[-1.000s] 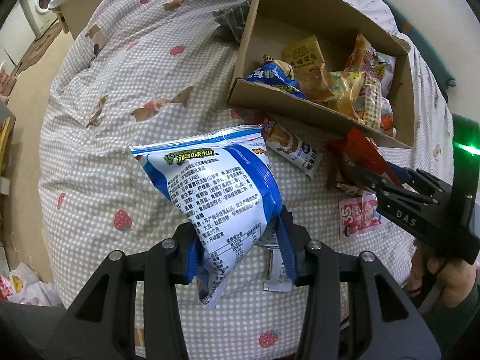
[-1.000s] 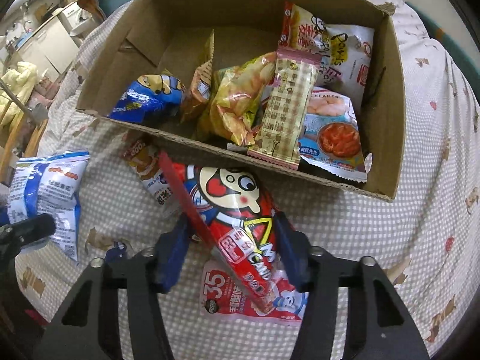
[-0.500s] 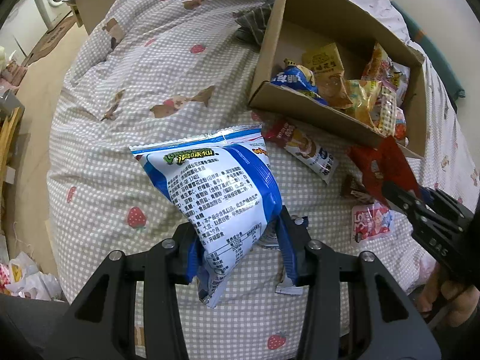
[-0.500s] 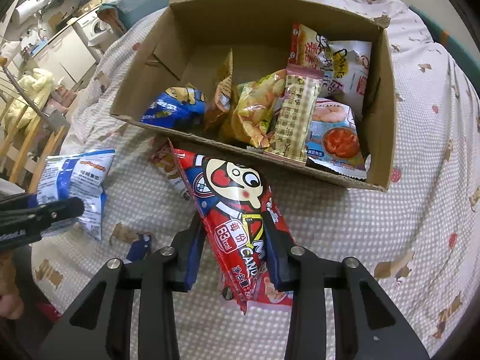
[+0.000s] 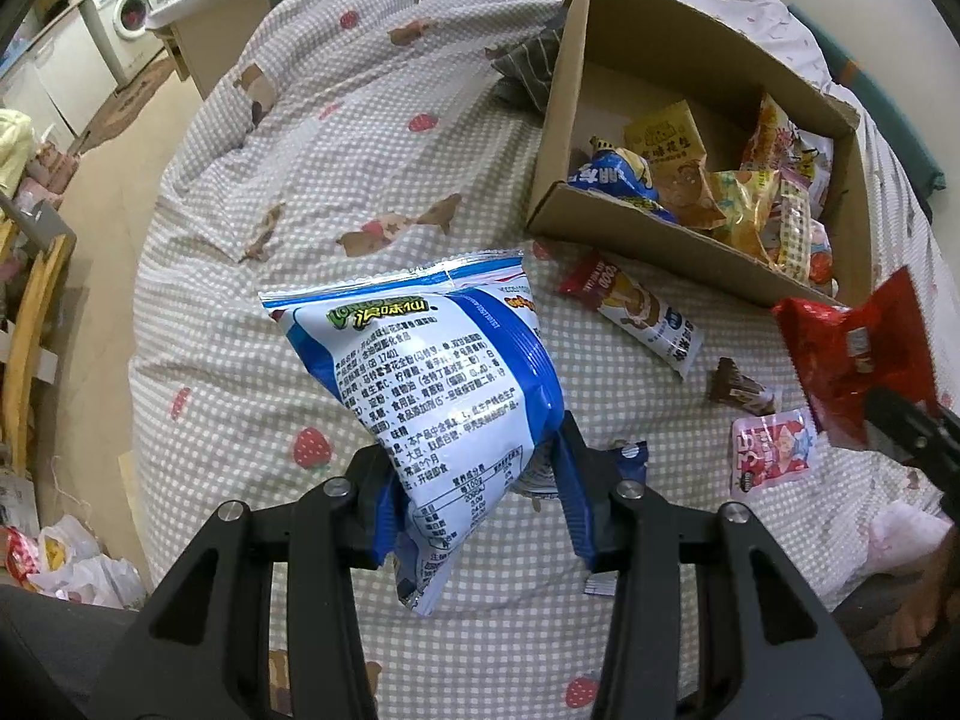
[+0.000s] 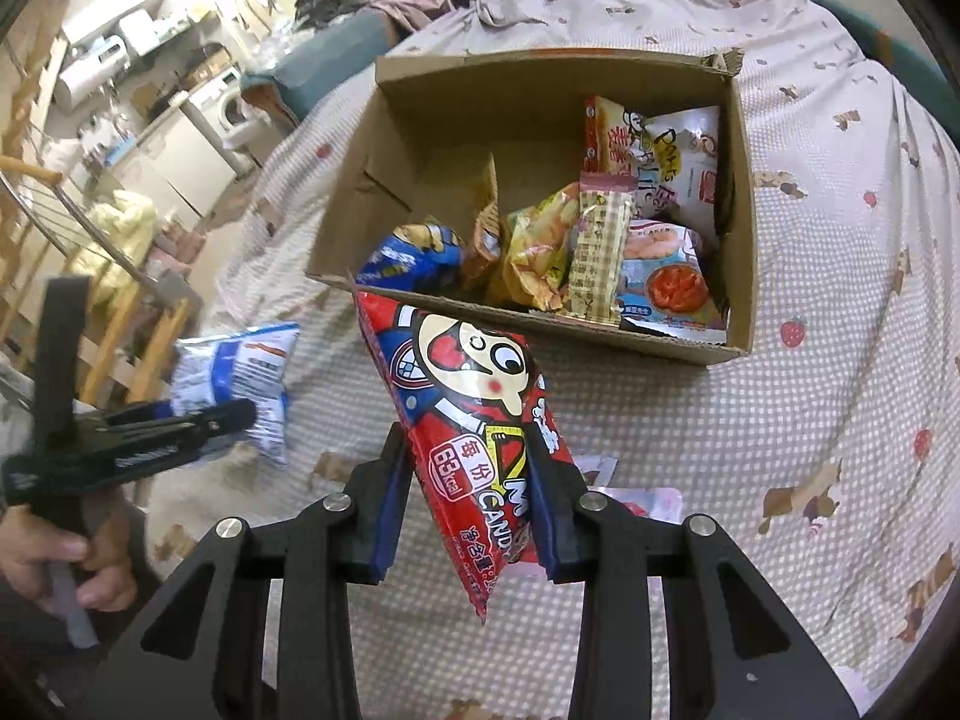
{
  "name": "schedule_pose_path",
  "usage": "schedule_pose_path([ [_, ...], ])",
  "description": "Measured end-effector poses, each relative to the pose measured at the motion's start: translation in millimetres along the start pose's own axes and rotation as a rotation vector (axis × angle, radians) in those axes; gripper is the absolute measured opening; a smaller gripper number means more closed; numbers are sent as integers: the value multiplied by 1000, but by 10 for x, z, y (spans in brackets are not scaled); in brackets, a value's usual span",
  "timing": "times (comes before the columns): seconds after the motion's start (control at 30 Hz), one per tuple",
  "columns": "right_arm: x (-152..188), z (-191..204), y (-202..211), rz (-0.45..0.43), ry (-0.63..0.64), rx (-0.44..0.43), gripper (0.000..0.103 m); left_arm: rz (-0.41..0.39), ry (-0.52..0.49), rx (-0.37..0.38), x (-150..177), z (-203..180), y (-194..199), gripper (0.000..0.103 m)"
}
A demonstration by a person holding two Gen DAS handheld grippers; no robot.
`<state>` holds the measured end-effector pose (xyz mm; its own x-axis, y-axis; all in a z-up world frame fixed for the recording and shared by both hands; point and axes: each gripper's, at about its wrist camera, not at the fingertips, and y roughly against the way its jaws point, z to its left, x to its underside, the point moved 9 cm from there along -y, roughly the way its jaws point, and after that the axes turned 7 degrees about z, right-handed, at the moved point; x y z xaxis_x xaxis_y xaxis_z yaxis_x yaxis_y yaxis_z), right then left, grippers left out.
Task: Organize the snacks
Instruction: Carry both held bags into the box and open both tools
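Observation:
My left gripper [image 5: 474, 480] is shut on the lower end of a blue-and-white chip bag [image 5: 432, 360], held above the bed. My right gripper [image 6: 468, 480] is shut on a red cartoon candy bag [image 6: 474, 396], lifted just in front of the cardboard box [image 6: 540, 78]. In the left wrist view the box [image 5: 660, 240] lies at the upper right, with several snack packs inside. The red bag [image 5: 852, 360] and the right gripper [image 5: 882, 414] show at the right edge. The right wrist view shows the left gripper [image 6: 246, 414] and the chip bag [image 6: 240, 366] at the left.
On the checked quilt [image 5: 300, 240] in front of the box lie a brown-and-white bar [image 5: 642, 312], a small chocolate piece [image 5: 741, 390] and a pink packet [image 5: 768, 450]. Past the bed's left edge are floor, a washing machine [image 5: 129, 6] and plastic bags [image 5: 78, 564].
My right gripper has squeezed tighter on the red candy bag and lifted it up off the bed. The left gripper has kept hold of the chip bag and stayed nearly still.

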<state>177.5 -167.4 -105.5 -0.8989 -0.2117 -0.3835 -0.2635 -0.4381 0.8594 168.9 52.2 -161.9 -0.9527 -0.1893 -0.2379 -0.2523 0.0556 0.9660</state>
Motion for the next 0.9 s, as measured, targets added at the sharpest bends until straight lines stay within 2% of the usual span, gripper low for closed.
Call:
schedule_pose_path([
  [0.07, 8, 1, 24, -15, -10, -5, 36, -3, -6, 16, -2, -20, 3, 40],
  [0.2, 62, -44, 101, -21, -32, -24, 35, -28, -15, -17, -3, -12, 28, 40],
  [0.33, 73, -35, 195, -44, -43, -56, 35, -43, -17, -14, 0, -27, 72, 40],
  [0.6, -7, 12, 400, -120, -53, -91, 35, -106, -26, -4, -64, -76, 278, 40],
  [0.73, -133, 16, 517, -169, -58, -108, 35, -128, -38, 18, -204, -164, 439, 40],
  [0.9, -400, -35, 573, -215, -69, -127, 35, -182, -110, -6, -509, -340, 645, 40],
])
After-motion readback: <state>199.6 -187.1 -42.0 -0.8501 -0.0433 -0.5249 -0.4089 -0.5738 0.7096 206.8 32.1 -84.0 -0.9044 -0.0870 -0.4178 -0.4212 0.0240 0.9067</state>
